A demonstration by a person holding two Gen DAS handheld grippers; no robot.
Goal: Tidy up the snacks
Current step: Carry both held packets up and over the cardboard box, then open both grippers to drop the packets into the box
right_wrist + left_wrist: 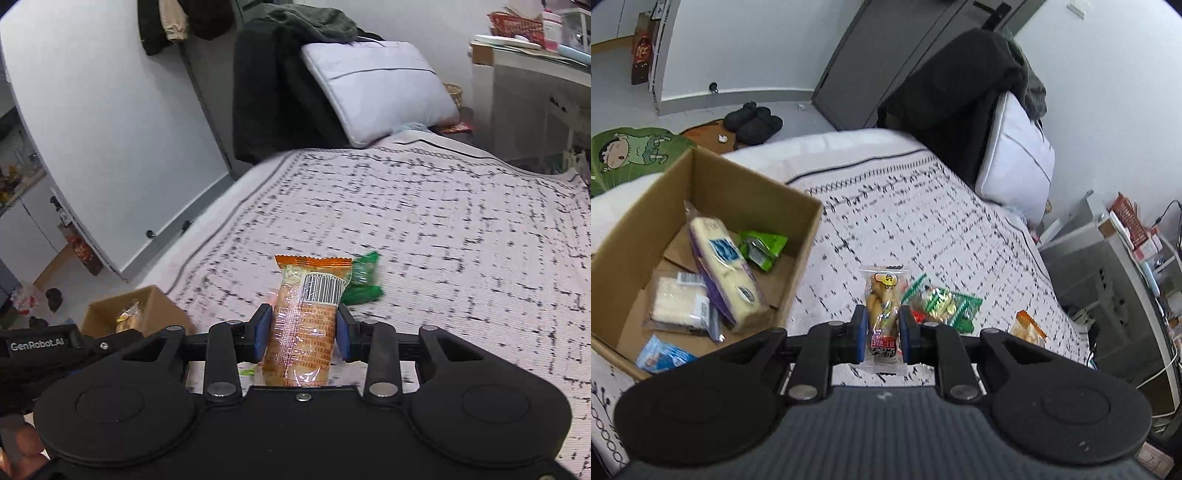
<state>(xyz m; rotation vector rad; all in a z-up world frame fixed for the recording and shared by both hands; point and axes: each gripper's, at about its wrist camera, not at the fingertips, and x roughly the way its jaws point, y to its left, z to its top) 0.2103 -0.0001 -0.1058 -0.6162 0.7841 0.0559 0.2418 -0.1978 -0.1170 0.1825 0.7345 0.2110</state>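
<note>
**Bed scene: both grippers loaded, box at left**

Bedroom; work surface is a bed with a white black-flecked blanket, a white pillow at the far end.

Left wrist view only: the inside of the open brown cardboard box on the blanket, left of the gripper. It holds a long purple-and-cream packet, a green sachet, a clear-wrapped white block and a blue packet. Also a green-and-red wrapper pile and an orange packet on the blanket to the right.

Right wrist view only: left gripper's body at the lower left edge, box behind it; a green wrapper on the blanket just past the held packet.

Left gripper: clamped on a clear cartoon-printed snack packet, angled down, packet upright between the blue pads.

Right gripper: gripping an orange transparent bun packet with barcode, also angled down, above the blanket.
</note>
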